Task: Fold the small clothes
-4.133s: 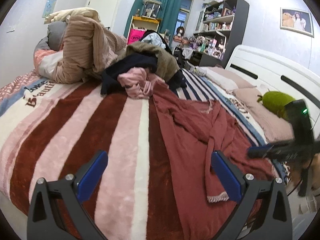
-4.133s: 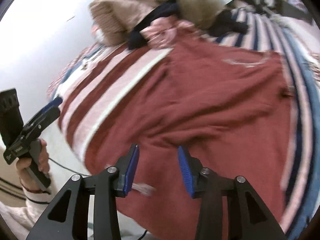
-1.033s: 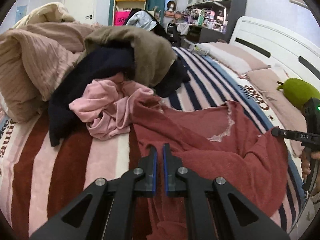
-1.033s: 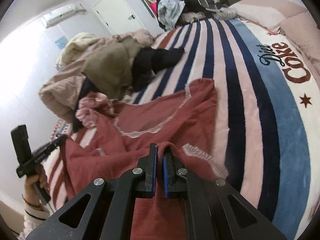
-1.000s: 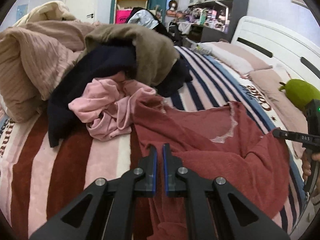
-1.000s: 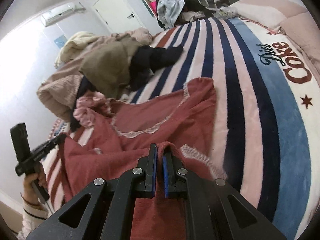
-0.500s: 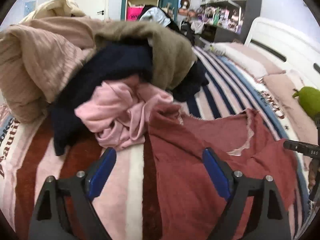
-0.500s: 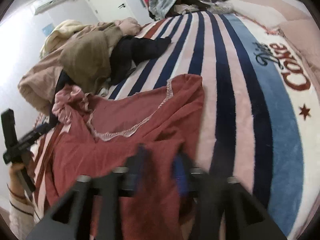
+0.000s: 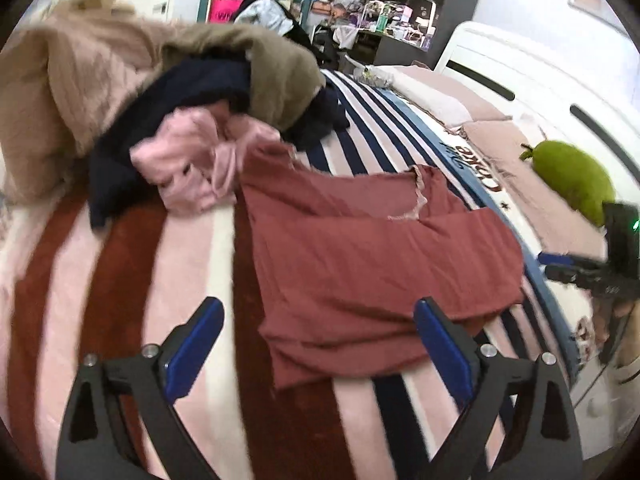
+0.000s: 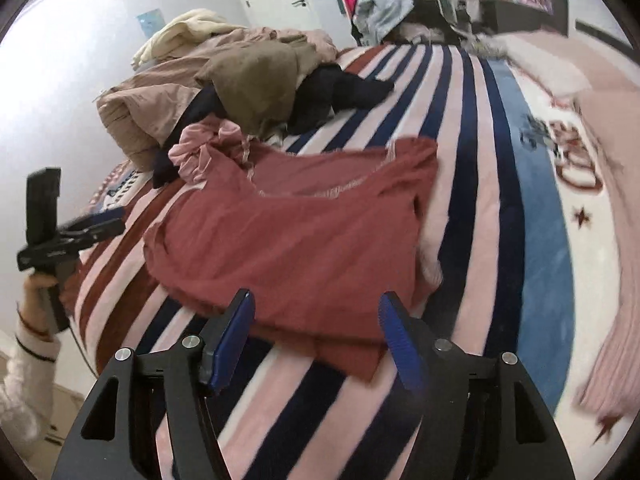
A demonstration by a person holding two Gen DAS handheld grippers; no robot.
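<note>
Left gripper (image 9: 318, 344): jaws opening, wide, empty. Right gripper (image 10: 316, 338): jaws opening, empty. Red garment (image 9: 360, 248) folded, just beyond fingertips.

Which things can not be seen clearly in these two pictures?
- Red garment: its underside and the lower folded layers are hidden, in both views.
- Dark garment: mostly covered by the olive garment, left view.
- Blanket lettering: blurred, right view.

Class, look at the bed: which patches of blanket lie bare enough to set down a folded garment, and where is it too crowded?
Bare blanket lies between the red garment and the pillows, and nearer, in front of the garment's front edge. In the left view, stripes left of the garment are free. Crowded: the clothes pile behind it, where the pink garment touches it.
</note>
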